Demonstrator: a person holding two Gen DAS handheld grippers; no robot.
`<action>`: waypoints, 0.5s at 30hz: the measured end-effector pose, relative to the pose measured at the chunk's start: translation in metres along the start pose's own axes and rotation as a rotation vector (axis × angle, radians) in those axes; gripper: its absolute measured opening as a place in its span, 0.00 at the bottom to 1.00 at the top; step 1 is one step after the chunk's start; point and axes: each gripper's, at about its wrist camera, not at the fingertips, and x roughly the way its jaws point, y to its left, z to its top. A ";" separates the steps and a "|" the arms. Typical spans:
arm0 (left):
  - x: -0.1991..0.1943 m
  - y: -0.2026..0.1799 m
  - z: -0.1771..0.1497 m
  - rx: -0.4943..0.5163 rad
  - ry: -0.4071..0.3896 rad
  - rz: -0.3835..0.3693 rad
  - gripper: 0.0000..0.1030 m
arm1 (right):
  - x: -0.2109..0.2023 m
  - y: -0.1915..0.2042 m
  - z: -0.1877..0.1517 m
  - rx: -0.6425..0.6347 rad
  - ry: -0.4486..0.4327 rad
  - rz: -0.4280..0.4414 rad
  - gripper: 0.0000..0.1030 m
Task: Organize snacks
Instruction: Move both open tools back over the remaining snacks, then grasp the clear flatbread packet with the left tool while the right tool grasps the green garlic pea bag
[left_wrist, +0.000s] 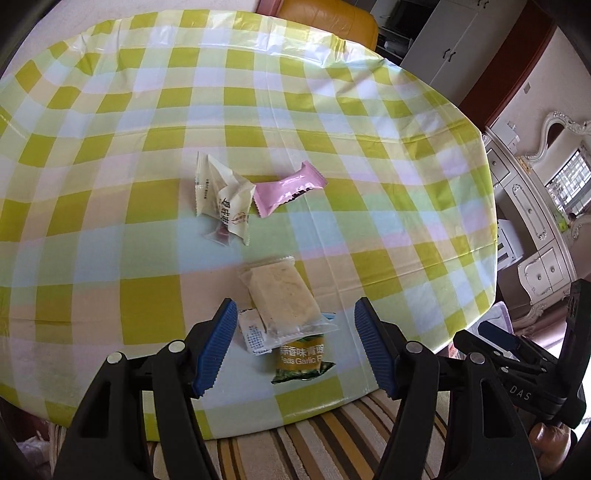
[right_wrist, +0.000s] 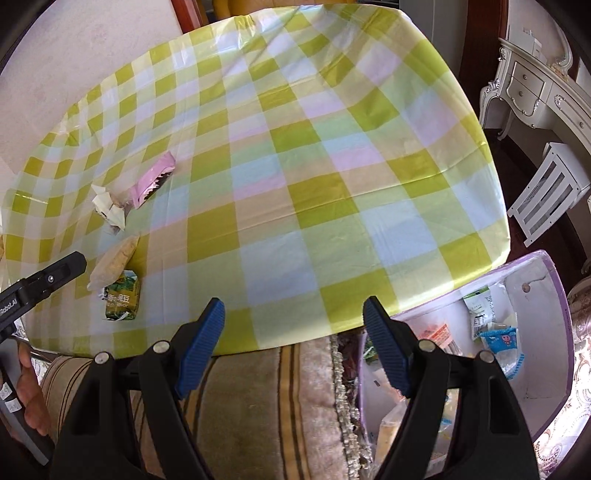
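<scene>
Snacks lie in two loose clusters on the checked surface (left_wrist: 332, 155), toward its near edge. Near cluster: a clear-wrapped pale bar (left_wrist: 282, 297) lying across a small white sachet (left_wrist: 252, 332) and a green garlic-pea packet (left_wrist: 302, 363). Farther back: cream wrappers (left_wrist: 225, 195) touching a pink packet (left_wrist: 286, 190). All look light, thin and crinkly; the film is likely slippery and gives under pressure, and the pale bar probably crumbles if squeezed hard. Best hold, by my reckoning: across the bar's short width at mid-body, or on a crimped end seal, lifting it clear of the two beneath. Left gripper (left_wrist: 293, 349) tilts steeply down over the near cluster, jaws spread, nothing between the pads, the bar framed between them. Right gripper (right_wrist: 293, 345) also points down, jaws spread and empty, over the surface's near edge, with a lilac bin (right_wrist: 554, 295) already holding packets just off to its right, below the surface.
</scene>
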 end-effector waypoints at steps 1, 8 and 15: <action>0.003 0.004 0.002 -0.011 0.010 -0.002 0.62 | 0.002 0.009 0.000 -0.013 0.005 0.014 0.75; 0.027 0.016 0.011 -0.061 0.089 -0.032 0.66 | 0.015 0.070 -0.002 -0.118 0.052 0.100 0.75; 0.054 0.006 0.021 0.004 0.153 -0.020 0.65 | 0.027 0.105 -0.010 -0.193 0.102 0.140 0.75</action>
